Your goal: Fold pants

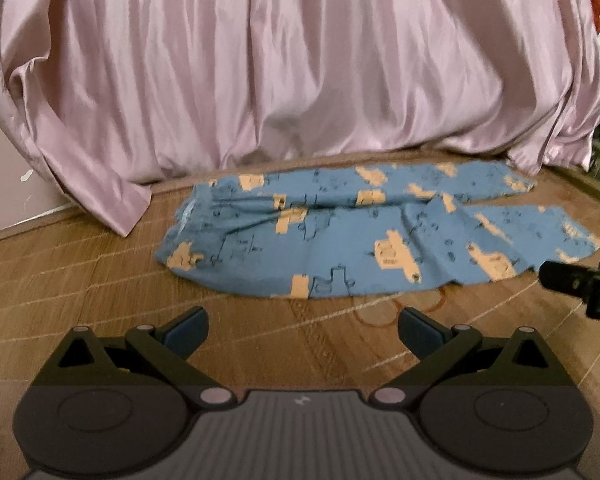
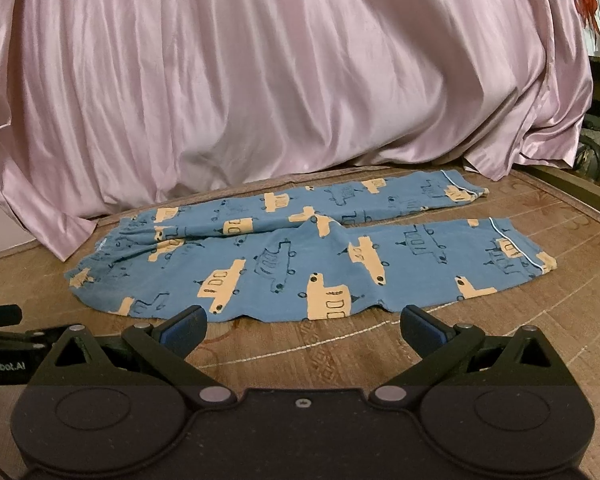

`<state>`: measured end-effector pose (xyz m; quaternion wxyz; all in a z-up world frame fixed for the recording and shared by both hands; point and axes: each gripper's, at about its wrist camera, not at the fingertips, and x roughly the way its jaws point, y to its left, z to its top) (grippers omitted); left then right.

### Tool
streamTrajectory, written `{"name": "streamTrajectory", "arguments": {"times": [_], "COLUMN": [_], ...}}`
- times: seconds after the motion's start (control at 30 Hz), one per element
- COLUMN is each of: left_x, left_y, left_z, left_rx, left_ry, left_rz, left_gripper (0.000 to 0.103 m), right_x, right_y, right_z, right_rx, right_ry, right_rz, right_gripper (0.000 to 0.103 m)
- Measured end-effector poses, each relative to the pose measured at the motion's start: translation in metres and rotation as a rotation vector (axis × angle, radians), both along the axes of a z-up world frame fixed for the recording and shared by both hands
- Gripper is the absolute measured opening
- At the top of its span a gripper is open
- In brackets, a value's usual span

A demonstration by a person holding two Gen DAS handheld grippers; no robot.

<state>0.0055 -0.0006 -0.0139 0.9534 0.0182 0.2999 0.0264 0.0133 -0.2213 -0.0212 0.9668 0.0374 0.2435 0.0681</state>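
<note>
Right wrist: both claws (image 2: 302,326) (image 1: 302,326) spread, empty, near flat pants (image 2: 300,256)

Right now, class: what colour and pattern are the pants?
Blue pants with orange vehicle shapes and dark outlines, clearest in the right wrist view.

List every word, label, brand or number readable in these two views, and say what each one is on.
"enRobot.AI": white letters on the dark body of the left hand-held gripper, seen at the left edge of the right wrist view; the start of the word is cut off by the frame.
Pants: printed vehicles only, with window marks that resemble "100" but are not text.
Nothing else is readable.
</note>
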Motion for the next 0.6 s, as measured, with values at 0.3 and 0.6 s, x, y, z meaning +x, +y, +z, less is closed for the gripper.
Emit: {"name": "streamTrajectory", "arguments": {"times": [0.3, 0.6], "left_x": [0.010, 0.037], "left_y": [-0.012, -0.019], "left_z": [0.004, 0.021], "left_rx": [-0.001, 0.083], "left_ry": [0.095, 0.156], "left_rz": [0.026, -0.031], "left_gripper": [0.103, 0.103], "right_x": [-0.013, -0.019], "right_y": [-0.010, -0.019], "right_z": [0.002, 0.013], "right_rx": [-0.007, 0.038], "right_ry": [0.008, -0.041], "right_rz": [-0.028, -0.053], "right_gripper": [0.103, 0.103]}}
